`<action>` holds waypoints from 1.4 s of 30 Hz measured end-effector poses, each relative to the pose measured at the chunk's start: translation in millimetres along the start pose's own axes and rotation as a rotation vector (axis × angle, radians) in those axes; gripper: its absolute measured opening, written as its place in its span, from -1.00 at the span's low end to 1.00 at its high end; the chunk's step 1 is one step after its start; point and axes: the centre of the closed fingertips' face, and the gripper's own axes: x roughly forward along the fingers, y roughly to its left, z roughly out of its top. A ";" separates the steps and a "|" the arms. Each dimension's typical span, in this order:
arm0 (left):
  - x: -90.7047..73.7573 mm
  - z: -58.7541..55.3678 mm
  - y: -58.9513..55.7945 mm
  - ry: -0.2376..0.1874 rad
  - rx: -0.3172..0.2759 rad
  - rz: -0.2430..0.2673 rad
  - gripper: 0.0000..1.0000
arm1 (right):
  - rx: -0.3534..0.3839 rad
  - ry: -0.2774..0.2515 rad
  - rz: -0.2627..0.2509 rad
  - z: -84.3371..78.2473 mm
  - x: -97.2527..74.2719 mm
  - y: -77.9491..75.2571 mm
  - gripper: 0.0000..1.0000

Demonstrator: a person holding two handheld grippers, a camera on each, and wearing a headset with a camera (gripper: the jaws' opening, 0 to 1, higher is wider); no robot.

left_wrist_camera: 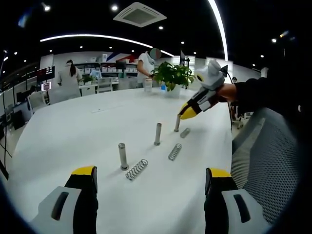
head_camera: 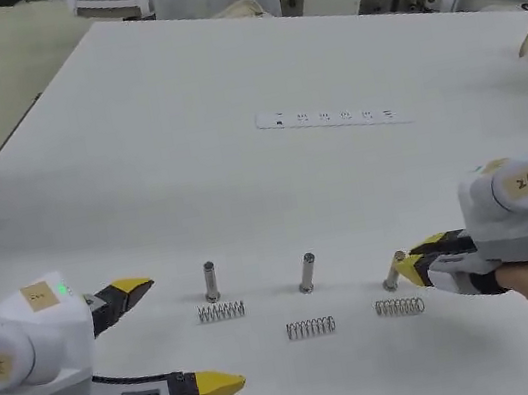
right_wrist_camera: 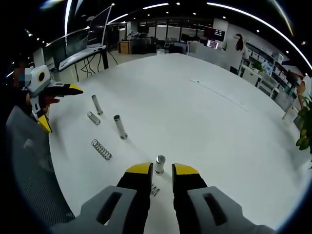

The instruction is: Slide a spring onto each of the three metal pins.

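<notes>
The jaws of your left gripper (head_camera: 194, 330) stand wide apart near the left pin (head_camera: 210, 280). Those of your right gripper (right_wrist_camera: 161, 169) sit narrow at the right pin (right_wrist_camera: 159, 165), and you cannot tell whether they grip it. A spring (head_camera: 311, 327) lies on the table (head_camera: 243, 191) before each pin; expect light, roll-prone coils, so pinch gently at mid-length.

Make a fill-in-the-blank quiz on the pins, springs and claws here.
___ pins stand upright on the table.
___ of the springs sits on a pin.
The left claw is wide ___.
The right claw points at the ___ pin in the head view.
Missing: three; none; open; rightmost.
</notes>
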 end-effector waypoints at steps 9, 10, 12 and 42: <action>0.1 -0.7 -0.3 0.003 0.000 0.001 0.78 | -0.041 0.042 0.054 -19.0 1.1 6.5 -0.65; 0.0 -0.8 0.0 0.002 -0.001 0.001 0.78 | -0.048 0.048 0.064 -21.1 1.7 7.9 -0.65; -0.1 -1.0 0.4 0.003 -0.001 0.001 0.78 | -0.058 0.060 0.085 -25.9 3.3 10.9 -0.64; 0.9 -3.8 -0.5 0.016 -0.005 -0.002 0.75 | -0.182 0.127 0.198 -53.2 11.2 29.2 -0.59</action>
